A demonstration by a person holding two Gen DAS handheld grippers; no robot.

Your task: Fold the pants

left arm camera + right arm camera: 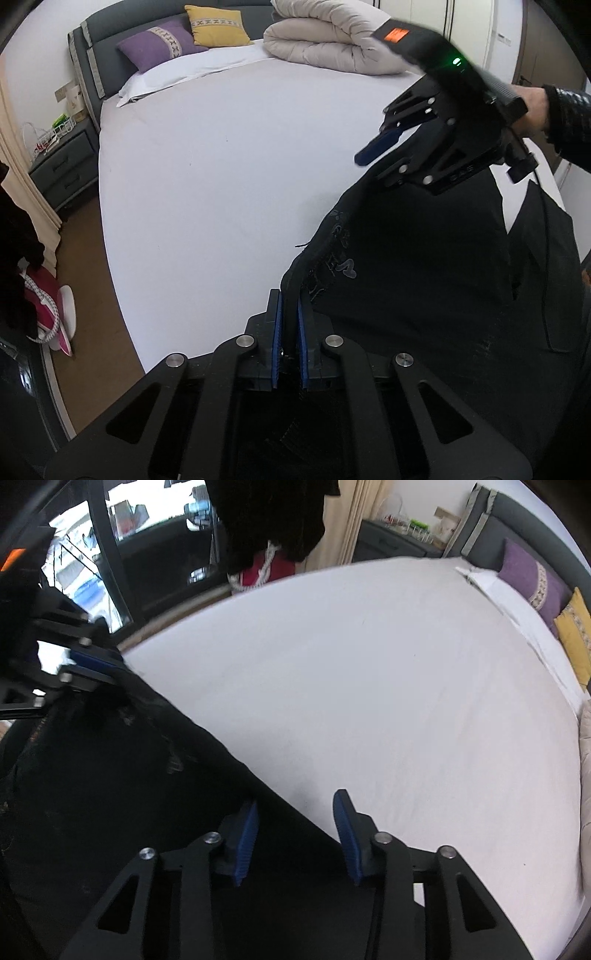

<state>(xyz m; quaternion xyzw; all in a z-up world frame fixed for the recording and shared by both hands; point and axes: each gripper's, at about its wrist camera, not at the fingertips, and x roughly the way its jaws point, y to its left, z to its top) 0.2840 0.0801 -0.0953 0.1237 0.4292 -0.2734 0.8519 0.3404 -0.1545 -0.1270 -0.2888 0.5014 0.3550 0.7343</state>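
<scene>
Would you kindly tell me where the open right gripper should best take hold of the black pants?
Probably the top edge of the black pants, which runs taut from the left gripper, already shut on it. That edge passes between the open jaws of the right gripper, so come over it from the white bed side and close.

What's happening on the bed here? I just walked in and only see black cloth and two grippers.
A person is folding black pants on a white bed. The left gripper is shut on the pants' edge. The right gripper is open, with the cloth edge running between its spread fingers, not pinched. No fold is finished yet; the pants hang bunched at the bed's near side.
</scene>
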